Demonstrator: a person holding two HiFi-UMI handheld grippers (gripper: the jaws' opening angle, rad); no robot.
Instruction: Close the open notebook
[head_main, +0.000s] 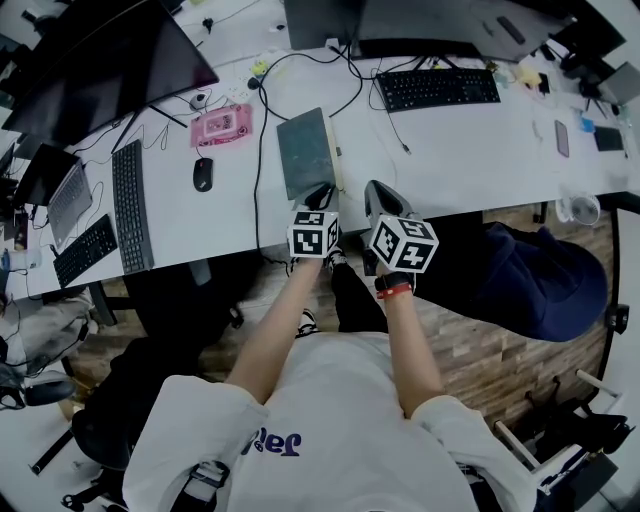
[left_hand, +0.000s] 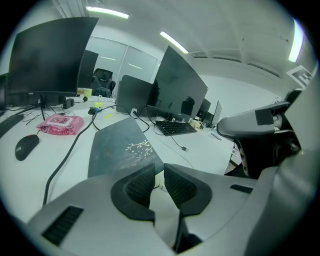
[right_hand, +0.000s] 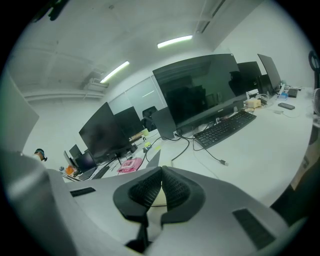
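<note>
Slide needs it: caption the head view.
Closed dark notebook on white desk, left gripper and right gripper at its near end.

place: office | cues: long white desks (head_main: 450, 150), monitors (right_hand: 200, 90), keyboards (head_main: 437, 88)

At a white desk (head_main: 470, 150), a person in a white shirt holds the left gripper (head_main: 322, 193) at the near end of a closed dark notebook (head_main: 308, 153), with the right gripper (head_main: 378, 195) alongside. A mouse (head_main: 203, 173) lies left of the notebook.
</note>
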